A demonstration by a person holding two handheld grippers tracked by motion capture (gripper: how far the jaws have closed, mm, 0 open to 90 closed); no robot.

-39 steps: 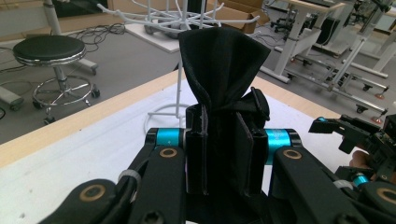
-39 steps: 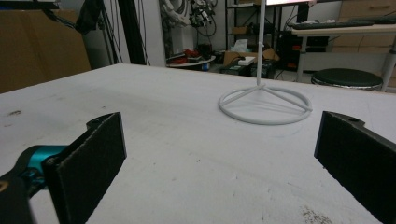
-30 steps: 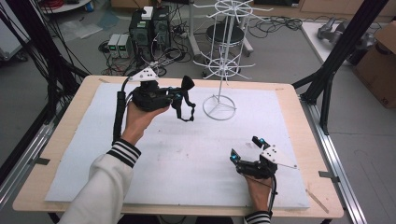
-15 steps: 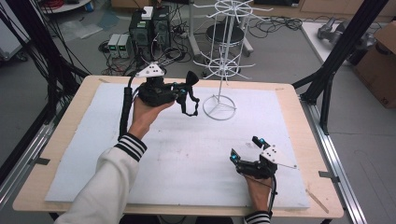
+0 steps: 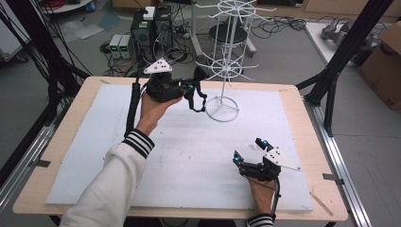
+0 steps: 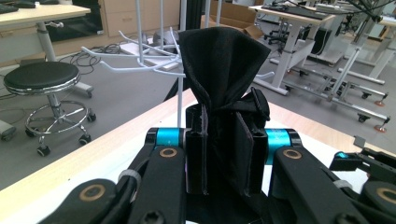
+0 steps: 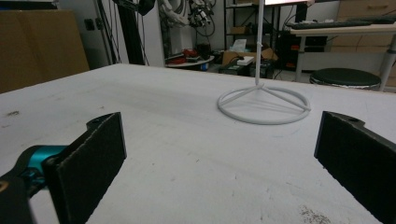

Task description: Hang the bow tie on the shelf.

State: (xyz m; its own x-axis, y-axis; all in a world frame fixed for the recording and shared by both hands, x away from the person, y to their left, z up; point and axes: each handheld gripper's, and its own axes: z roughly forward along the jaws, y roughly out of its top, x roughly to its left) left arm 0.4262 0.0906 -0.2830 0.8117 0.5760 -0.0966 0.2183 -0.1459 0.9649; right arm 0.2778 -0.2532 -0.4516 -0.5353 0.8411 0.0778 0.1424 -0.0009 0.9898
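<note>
My left gripper (image 5: pixel 191 88) is held above the far part of the table, shut on a black cloth piece (image 5: pixel 200 74) whose loop hangs below it. In the left gripper view the cloth (image 6: pixel 224 60) stands up pinched between the two pads of the gripper (image 6: pixel 224 154). Just behind it are the hooks of a white wire rack (image 6: pixel 140 63). The rack (image 5: pixel 222 109) stands on its ring base right of the cloth. My right gripper (image 5: pixel 247 150) rests open on the white mat near the front right, and in its own view the jaws of the gripper (image 7: pixel 224 163) have nothing between them.
A white mat (image 5: pixel 94 142) covers the wooden table (image 5: pixel 56 142). The rack's ring base (image 7: pixel 264 105) lies ahead of the right gripper. A black stool (image 6: pixel 39 79) and computer boxes (image 5: pixel 151 23) stand on the floor beyond the far edge. Black frame posts (image 5: pixel 331 80) flank the table.
My left hand has carried the black cloth to the right and a little farther back, closer to the wire rack. The right gripper has stayed where it was.
</note>
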